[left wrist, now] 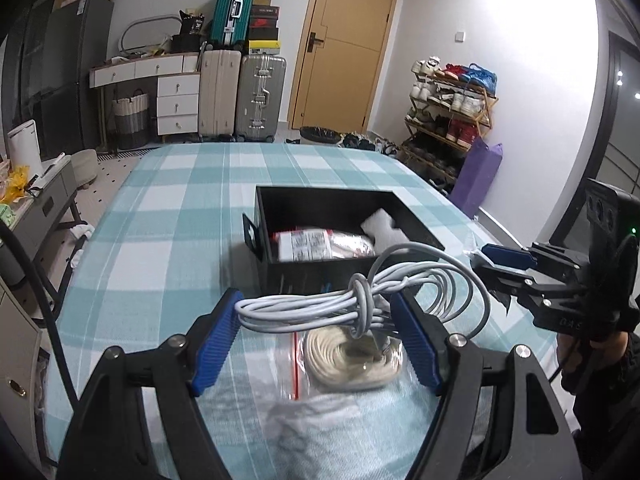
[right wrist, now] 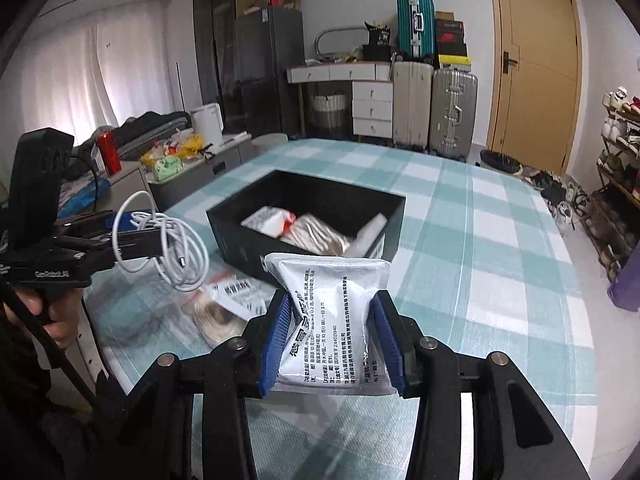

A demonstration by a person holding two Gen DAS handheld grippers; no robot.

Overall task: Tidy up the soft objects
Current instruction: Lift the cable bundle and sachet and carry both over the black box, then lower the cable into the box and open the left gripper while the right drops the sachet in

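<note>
My left gripper point(left wrist: 316, 320) is shut on a knotted bundle of white cable point(left wrist: 360, 300), held clear of the bed with its loops hanging off to the right. Under it lies a clear zip bag with a coil of cream rope point(left wrist: 348, 356). In the right wrist view, my right gripper point(right wrist: 332, 320) is shut on a white printed pouch point(right wrist: 340, 300), its blue pads pressing both sides. Just ahead of both grippers stands an open black box point(right wrist: 232, 228) with several plastic-wrapped packets point(right wrist: 316, 236) inside. The left gripper point(right wrist: 132, 228) and its cable point(right wrist: 172, 248) also show at the left of that view.
Everything sits on a bed with a teal checked sheet point(left wrist: 180, 200). Suitcases point(left wrist: 240, 92), white drawers and a wooden door point(left wrist: 344, 44) stand beyond its far end. A shoe rack point(left wrist: 448, 112) and purple bag are to the right, and a cluttered low table point(right wrist: 172, 160) to the left.
</note>
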